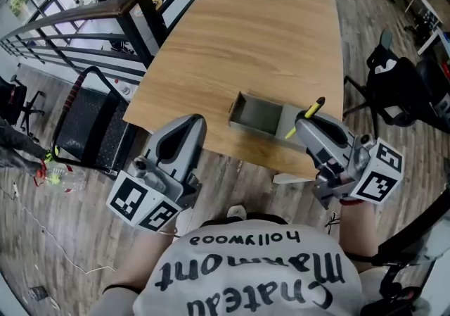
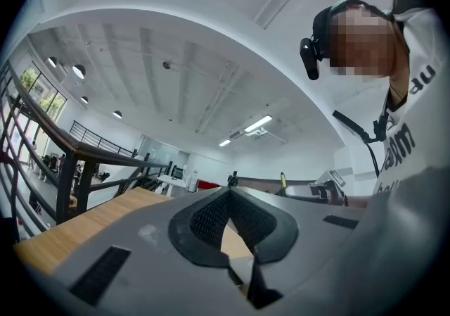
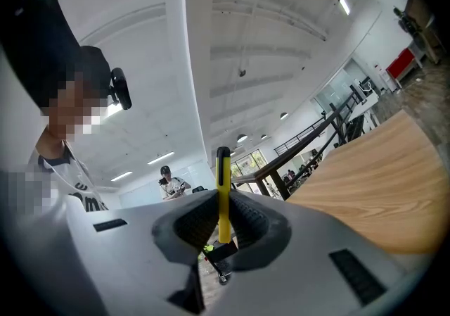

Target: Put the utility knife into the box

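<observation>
The head view looks steeply down from above the person's shirt [image 1: 246, 276], close over the left hand-held gripper [image 1: 188, 124] and right hand-held gripper [image 1: 306, 122], with the bench [image 1: 260, 47] stretching away beyond their tips. Each gripper view rides low and very near behind its own jaws, tilted upward so the ceiling [image 2: 176, 61] fills most of it. All three views share the bench top, lying left of the left hand-held gripper's jaws and right of the right one's, and both gripper views catch the head camera [image 2: 308, 58].
</observation>
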{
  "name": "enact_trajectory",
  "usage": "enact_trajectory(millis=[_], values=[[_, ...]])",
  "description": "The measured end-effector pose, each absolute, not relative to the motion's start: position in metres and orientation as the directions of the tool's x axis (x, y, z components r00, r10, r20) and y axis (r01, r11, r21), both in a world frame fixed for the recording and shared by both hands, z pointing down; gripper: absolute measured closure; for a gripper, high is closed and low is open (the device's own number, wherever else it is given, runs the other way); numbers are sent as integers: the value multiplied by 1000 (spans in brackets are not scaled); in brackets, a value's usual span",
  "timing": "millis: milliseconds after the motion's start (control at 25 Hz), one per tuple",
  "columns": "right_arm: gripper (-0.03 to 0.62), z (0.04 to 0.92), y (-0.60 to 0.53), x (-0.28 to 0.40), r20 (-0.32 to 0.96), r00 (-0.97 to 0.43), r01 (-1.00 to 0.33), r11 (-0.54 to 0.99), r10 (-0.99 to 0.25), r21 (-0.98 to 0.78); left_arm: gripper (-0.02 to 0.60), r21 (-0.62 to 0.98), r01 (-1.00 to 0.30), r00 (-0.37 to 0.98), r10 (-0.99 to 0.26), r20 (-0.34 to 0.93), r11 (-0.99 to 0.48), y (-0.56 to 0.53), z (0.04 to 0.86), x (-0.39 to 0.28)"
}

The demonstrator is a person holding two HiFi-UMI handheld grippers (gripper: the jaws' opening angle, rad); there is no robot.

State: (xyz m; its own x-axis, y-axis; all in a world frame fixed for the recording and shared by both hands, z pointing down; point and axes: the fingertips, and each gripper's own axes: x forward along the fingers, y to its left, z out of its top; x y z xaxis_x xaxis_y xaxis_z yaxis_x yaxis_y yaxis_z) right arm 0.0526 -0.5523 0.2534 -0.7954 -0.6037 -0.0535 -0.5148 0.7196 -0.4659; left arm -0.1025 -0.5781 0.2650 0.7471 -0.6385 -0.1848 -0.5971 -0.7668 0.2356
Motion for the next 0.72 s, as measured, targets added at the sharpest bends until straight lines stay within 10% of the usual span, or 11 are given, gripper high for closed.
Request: enact_trajectory(millis=[720], values=[[560, 260, -595, 57, -32, -836, -468, 742, -548, -480, 580, 248, -617, 729, -661, -178, -747, -620, 269, -82]])
